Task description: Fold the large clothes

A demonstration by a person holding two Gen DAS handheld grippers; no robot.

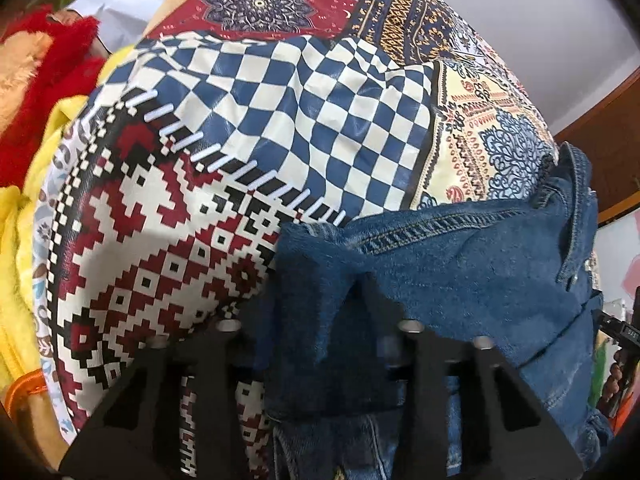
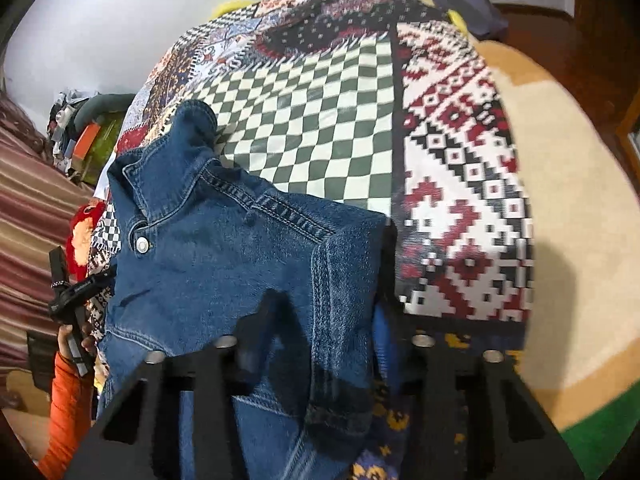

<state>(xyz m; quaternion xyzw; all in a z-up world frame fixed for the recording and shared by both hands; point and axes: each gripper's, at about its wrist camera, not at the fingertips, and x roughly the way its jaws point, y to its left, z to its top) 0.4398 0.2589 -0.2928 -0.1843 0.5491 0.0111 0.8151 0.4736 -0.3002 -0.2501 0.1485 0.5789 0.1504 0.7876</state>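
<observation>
A blue denim jacket (image 1: 472, 264) hangs between my two grippers above a bed with a patchwork cover (image 1: 248, 112). My left gripper (image 1: 320, 304) is shut on a shoulder of the denim jacket, the cloth draped over its fingers. In the right wrist view the jacket (image 2: 208, 248) shows its collar and a metal button, and my right gripper (image 2: 324, 312) is shut on the other shoulder seam. The other gripper (image 2: 76, 288) shows at the left edge, held by a hand in an orange sleeve.
The patchwork cover (image 2: 320, 120) has checkered and red-white panels. Red and yellow fluffy fabrics (image 1: 44, 92) lie at the bed's left. A beige and green blanket (image 2: 580, 240) lies at the right. A dark bag (image 2: 468, 0) sits at the far end. Clutter (image 2: 88, 132) stands by the wall.
</observation>
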